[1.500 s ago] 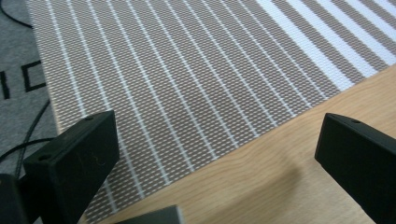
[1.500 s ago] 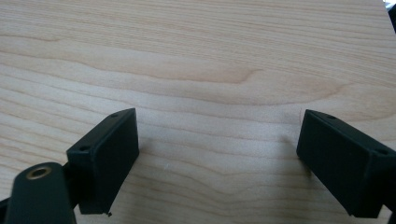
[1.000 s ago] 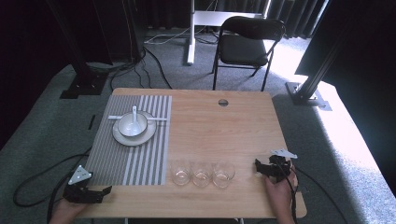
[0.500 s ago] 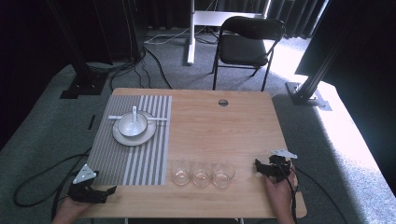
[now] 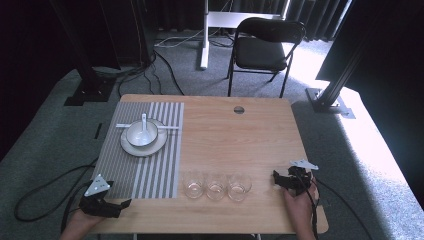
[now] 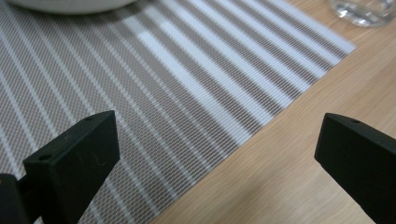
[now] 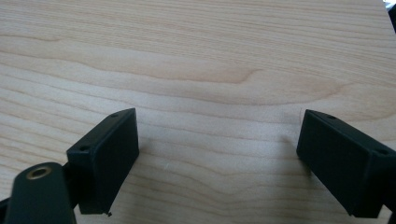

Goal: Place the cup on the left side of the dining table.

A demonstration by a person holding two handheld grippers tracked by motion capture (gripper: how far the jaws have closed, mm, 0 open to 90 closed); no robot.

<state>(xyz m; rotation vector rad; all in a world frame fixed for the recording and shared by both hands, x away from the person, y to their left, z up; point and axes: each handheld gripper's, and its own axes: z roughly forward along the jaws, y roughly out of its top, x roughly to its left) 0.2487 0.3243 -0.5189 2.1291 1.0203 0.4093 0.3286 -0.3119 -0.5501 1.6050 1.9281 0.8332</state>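
Two grippers wait at the near edge of the table, both with jaws spread wide and holding nothing. The left gripper sits at the near left corner, just off the front edge of the striped mat, and its own view looks across that mat's corner toward the plate's rim and one glass; it seems poised to reach for something on or near the mat. The right gripper rests on bare wood to the right of three glasses, which stand in a close row just right of the mat's front edge, likely lined up for easy picking. Farther back on the mat, a bowl sits on the plate with a spoon leaning in it.

Which thing gets picked first cannot be told. Whether the glasses touch one another is hard to judge from above. The left gripper view cuts off both the plate and the glass at its top edge. The right gripper view gives wood grain and its own jaws, apart and empty.
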